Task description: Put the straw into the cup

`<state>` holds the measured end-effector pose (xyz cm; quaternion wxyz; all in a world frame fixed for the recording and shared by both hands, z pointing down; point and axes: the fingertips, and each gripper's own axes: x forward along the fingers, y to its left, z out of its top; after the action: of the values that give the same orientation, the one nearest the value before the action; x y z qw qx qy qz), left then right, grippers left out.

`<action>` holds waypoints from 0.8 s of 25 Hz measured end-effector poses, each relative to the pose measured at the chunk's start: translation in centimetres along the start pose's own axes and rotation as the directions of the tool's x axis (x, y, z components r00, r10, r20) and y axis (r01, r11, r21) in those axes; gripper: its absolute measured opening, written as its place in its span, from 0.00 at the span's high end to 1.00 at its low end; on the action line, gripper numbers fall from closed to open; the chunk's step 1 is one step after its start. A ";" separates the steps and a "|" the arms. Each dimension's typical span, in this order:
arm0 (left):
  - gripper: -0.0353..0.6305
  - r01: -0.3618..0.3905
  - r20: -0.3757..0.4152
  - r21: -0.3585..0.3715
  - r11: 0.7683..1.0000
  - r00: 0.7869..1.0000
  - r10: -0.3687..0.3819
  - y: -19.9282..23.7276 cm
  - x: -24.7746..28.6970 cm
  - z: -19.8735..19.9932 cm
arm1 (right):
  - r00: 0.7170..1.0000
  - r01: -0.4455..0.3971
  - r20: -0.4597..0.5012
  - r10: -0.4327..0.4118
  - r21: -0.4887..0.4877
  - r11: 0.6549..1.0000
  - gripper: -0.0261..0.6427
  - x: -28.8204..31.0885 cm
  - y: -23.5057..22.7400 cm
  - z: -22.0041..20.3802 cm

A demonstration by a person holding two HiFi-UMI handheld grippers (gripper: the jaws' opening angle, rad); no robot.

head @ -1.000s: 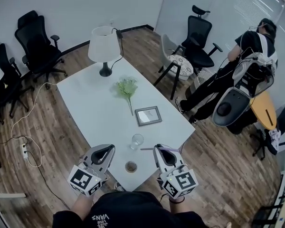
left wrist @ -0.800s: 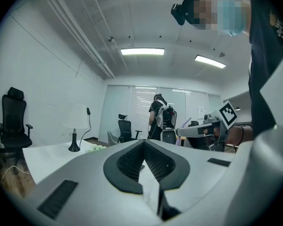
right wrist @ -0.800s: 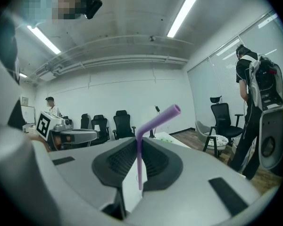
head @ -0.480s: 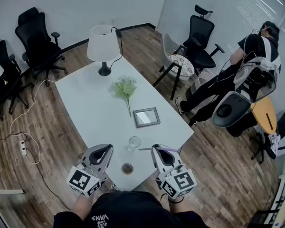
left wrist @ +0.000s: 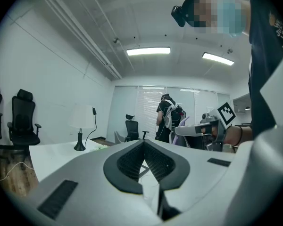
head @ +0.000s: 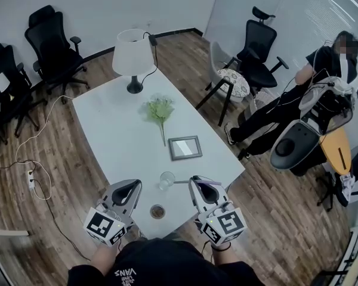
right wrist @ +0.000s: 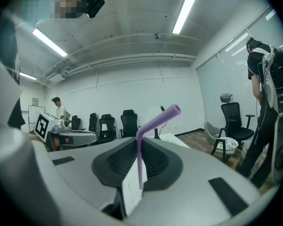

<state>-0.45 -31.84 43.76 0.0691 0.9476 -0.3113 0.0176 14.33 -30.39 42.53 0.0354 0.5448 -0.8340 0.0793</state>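
Here, right gripper [head: 198,182]: jaws clamped on the purple straw [right wrist: 140,157], whose bent end juts past the tips.
Straw to cup: the straw's free end is just beside the glass cup [head: 166,180], outside it.
Cup: by the desk's [head: 113,130] near edge, between both grippers.
Left gripper [head: 131,186]: jaws together, empty.

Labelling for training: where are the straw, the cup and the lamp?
straw [right wrist: 139,159]: right gripper view, straight shaft.
cup [head: 166,180]: head view, glass body.
lamp [head: 132,52]: head view, shade.
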 end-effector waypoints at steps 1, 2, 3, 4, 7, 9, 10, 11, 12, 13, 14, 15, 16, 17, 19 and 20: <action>0.93 -0.005 0.001 0.000 1.000 1.000 0.005 0.0 0.0 0.0 | 1.000 -0.005 0.000 0.005 -0.002 1.000 0.90 0.1 0.0 0.1; 0.93 -0.011 0.003 0.000 1.000 1.000 0.011 0.1 0.0 0.0 | 1.000 -0.009 0.001 0.009 -0.005 1.000 0.90 0.2 0.0 0.2; 0.93 -0.017 0.006 -0.001 1.000 1.000 0.017 0.2 0.0 0.0 | 1.000 -0.015 0.002 0.015 -0.009 1.000 0.90 0.3 0.0 0.3; 0.93 -0.023 0.008 -0.001 1.000 1.000 0.023 0.2 0.0 0.0 | 1.000 -0.021 0.004 0.021 -0.014 1.000 0.90 0.5 0.0 0.5; 0.93 -0.034 0.013 0.002 0.999 0.999 0.034 0.3 0.0 0.2 | 0.999 -0.036 0.010 0.036 -0.030 0.999 0.90 0.9 0.0 1.0; 0.93 -0.042 0.017 0.001 0.999 0.999 0.042 0.3 0.0 0.3 | 0.999 -0.043 0.011 0.044 -0.033 0.999 0.90 1.0 -0.1 1.1; 0.93 -0.046 0.018 0.000 0.999 0.999 0.046 0.3 -0.1 0.3 | 0.999 -0.047 0.010 0.047 -0.033 0.998 0.90 1.1 -0.1 1.1; 0.93 -0.050 0.018 -0.001 0.999 0.999 0.050 0.3 -0.2 0.3 | 0.999 -0.051 0.009 0.052 -0.033 0.998 0.90 1.2 -0.1 1.1; 0.93 -0.055 0.018 -0.002 0.998 0.998 0.055 0.3 -0.3 0.3 | 0.998 -0.056 0.008 0.056 -0.033 0.998 0.90 1.2 0.0 1.1; 0.93 -0.061 0.019 -0.003 0.998 0.998 0.061 0.3 -0.4 0.2 | 0.998 -0.061 0.007 0.061 -0.033 0.998 0.90 1.3 0.1 1.0; 0.93 -0.067 0.019 -0.004 0.998 0.998 0.067 0.3 -0.6 0.2 | 0.998 -0.065 0.005 0.065 -0.034 0.997 0.90 1.3 0.1 0.9; 0.93 -0.072 0.020 -0.003 0.997 0.997 0.072 0.3 -0.7 0.2 | 0.998 -0.069 0.003 0.069 -0.034 0.997 0.90 1.4 0.2 0.8; 0.93 -0.076 0.020 -0.003 0.997 0.997 0.076 0.3 -0.8 0.2 | 0.997 -0.073 -0.001 0.073 -0.034 0.997 0.90 1.4 0.3 0.7; 0.93 -0.079 0.020 -0.002 0.997 0.997 0.079 0.4 -0.8 0.1 | 0.997 -0.076 -0.004 0.076 -0.033 0.997 0.90 1.6 0.3 0.5; 0.93 -0.084 0.018 -0.003 0.996 0.996 0.084 0.4 -0.9 0.0 | 0.997 -0.079 -0.010 0.079 -0.031 0.996 0.90 1.8 0.3 0.1; 0.93 -0.086 0.016 -0.005 0.996 0.996 0.086 0.4 -0.9 -0.1 | 0.997 -0.079 -0.013 0.079 -0.031 0.996 0.90 1.9 0.2 -0.2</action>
<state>-1.44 -31.61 43.82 0.0677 0.9333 -0.3524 0.0120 13.38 -32.04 42.97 0.0458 0.5103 -0.8558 0.0710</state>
